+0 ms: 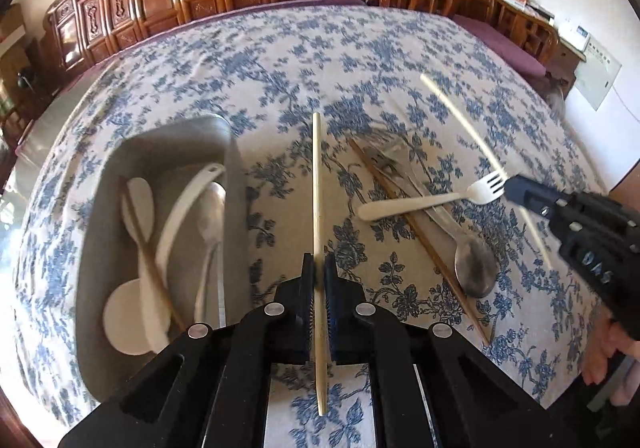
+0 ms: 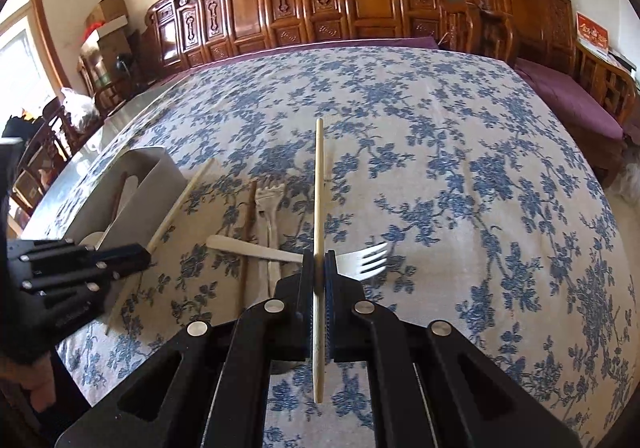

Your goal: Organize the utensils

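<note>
Both my grippers are clamped tight: left gripper [image 1: 319,272] on a pale chopstick [image 1: 317,183], right gripper [image 2: 319,268] on another pale chopstick [image 2: 319,183]. Beyond, right of the grey tray [image 1: 132,151], a white plastic fork [image 1: 424,201] crosses a steel spoon [image 1: 474,266].

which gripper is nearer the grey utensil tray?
Left. The left gripper, shut on a pale chopstick, is just beside the grey utensil tray. The right gripper, holding another chopstick, is beyond the white plastic fork.
</note>
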